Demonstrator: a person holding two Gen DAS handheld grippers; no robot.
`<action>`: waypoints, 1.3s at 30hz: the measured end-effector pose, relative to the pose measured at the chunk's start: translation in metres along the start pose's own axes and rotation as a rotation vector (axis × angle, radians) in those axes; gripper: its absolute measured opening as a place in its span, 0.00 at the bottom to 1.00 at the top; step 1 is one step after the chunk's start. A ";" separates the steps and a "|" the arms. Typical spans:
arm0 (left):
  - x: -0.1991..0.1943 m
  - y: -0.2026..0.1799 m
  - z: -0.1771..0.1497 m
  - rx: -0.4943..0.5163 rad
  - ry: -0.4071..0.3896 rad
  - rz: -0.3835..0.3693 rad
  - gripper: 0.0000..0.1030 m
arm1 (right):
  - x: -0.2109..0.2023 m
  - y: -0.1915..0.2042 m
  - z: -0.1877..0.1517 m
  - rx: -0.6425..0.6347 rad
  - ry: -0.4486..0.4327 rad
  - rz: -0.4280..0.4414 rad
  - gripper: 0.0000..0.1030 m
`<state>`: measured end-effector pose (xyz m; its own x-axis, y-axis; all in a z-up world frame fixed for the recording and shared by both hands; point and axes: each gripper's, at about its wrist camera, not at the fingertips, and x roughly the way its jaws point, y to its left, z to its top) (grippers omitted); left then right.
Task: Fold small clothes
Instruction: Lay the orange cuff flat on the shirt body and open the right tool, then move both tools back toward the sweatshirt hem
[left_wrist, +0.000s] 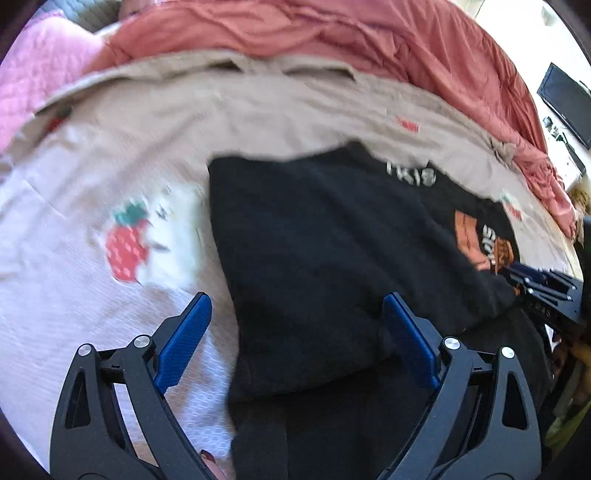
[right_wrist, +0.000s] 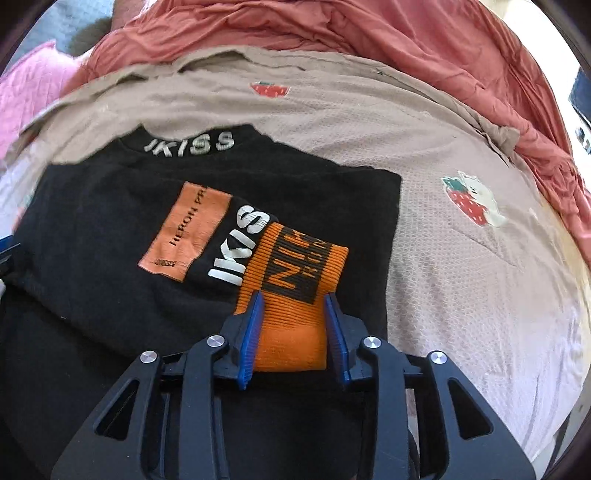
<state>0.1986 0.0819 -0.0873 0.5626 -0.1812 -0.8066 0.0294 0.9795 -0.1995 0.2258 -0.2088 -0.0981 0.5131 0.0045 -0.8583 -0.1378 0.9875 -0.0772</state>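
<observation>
A black sweatshirt (left_wrist: 314, 240) (right_wrist: 110, 221) with white "IKISS" lettering and an orange patch (right_wrist: 188, 229) lies flat on the bed. Its sleeve is folded across the front, and the orange ribbed cuff (right_wrist: 295, 266) rests over the print. My right gripper (right_wrist: 294, 295) stands part open around that cuff. The cuff lies flat and unsqueezed between the blue pads (right_wrist: 253, 332). My left gripper (left_wrist: 297, 297) is wide open over the sweatshirt's left edge, one finger above the sheet and one above the black cloth, holding nothing. The right gripper (left_wrist: 543, 284) shows at the far right of the left wrist view.
The bed is covered by a beige waffle sheet (right_wrist: 461, 277) with strawberry prints (left_wrist: 125, 251). A crumpled coral duvet (right_wrist: 332, 29) lies along the far side, with a pink quilt (left_wrist: 37, 74) at the far left. A dark screen (left_wrist: 565, 103) stands beyond the bed's right side.
</observation>
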 end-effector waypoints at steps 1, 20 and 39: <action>-0.005 -0.001 0.001 -0.002 -0.015 -0.006 0.85 | -0.005 -0.001 -0.001 0.012 -0.010 0.014 0.34; 0.013 -0.040 -0.015 0.143 0.077 -0.123 0.77 | -0.003 0.023 -0.009 0.042 0.025 0.109 0.39; -0.013 -0.028 -0.004 0.055 0.053 -0.135 0.78 | -0.047 0.013 -0.018 0.100 -0.065 0.121 0.68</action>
<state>0.1868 0.0562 -0.0733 0.5065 -0.3143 -0.8029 0.1475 0.9490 -0.2785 0.1847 -0.1995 -0.0681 0.5520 0.1310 -0.8235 -0.1180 0.9899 0.0784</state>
